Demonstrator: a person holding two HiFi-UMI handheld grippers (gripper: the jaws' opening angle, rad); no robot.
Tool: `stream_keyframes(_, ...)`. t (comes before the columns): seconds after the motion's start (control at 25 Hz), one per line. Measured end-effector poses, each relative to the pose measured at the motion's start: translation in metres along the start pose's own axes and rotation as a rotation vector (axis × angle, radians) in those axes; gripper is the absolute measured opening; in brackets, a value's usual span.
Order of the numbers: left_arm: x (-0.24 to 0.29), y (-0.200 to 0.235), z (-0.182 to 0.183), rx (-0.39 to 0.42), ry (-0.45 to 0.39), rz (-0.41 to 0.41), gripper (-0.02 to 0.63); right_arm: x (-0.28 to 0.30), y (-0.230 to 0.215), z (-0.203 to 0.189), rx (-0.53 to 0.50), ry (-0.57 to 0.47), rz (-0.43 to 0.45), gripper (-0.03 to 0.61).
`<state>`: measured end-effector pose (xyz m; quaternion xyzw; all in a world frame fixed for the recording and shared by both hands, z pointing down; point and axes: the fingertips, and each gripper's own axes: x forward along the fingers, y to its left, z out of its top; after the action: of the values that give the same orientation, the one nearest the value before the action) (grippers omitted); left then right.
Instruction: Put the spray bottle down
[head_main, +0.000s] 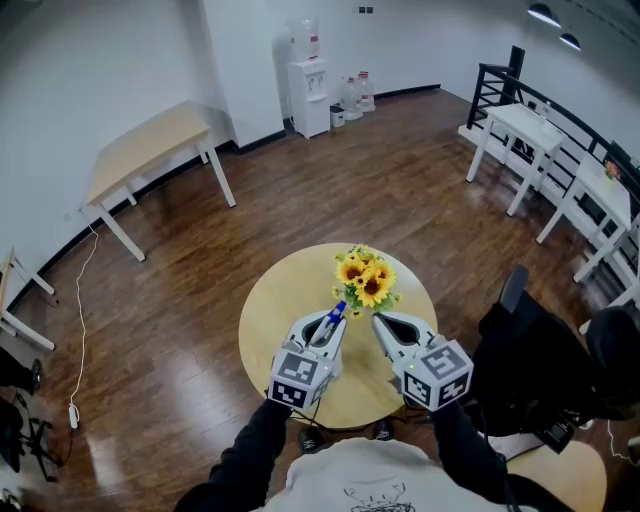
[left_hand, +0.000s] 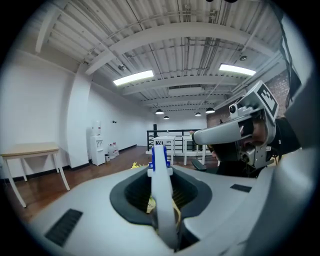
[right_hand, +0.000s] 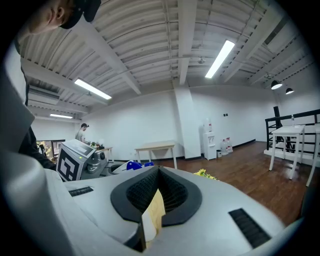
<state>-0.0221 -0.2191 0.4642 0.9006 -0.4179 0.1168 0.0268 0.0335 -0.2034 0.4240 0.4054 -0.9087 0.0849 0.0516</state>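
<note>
The left gripper (head_main: 328, 323) is closed on the spray bottle (left_hand: 162, 200). The bottle's white body stands upright between the two jaws and fills the gap from pad to pad. Its blue nozzle (left_hand: 159, 157) rises above the jaw tips, at their far end. The right gripper (head_main: 383, 322) carries nothing: its jaws are drawn together, leaving only a thin slit (a sliver of tan surface shows through it) and no object between the pads. Both grippers are held over the near half of a round wooden table (head_main: 278, 300), side by side and slightly apart, with their tips angled toward each other. A bunch of sunflowers (head_main: 365, 279) stands just beyond both sets of jaw tips, closest to the blue nozzle. Seen along the left jaws, the right gripper lies off to the right side. Whether the bottle's base touches the table cannot be determined.
</note>
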Motion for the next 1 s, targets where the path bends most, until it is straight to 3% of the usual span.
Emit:
stream_keyframes(0.16, -0.0024, 0.0043, -0.0013, 0.002, -0.018, 0.028, 0.071, -0.0009, -0.0018, -0.001, 0.003, 0.001, -0.004, -0.022)
stream_keyframes(0.52, -0.0028, -0.0034, -0.0017, -0.014, -0.019, -0.025, 0.101, -0.0004, -0.001, -0.0004, 0.005, -0.001, -0.001, -0.023)
stream_keyframes(1.0, -0.0036, 0.0008, -0.0006, -0.001, -0.033, -0.004, 0.155, -0.0008, -0.0069, -0.0003, 0.013, -0.003, -0.007, -0.022)
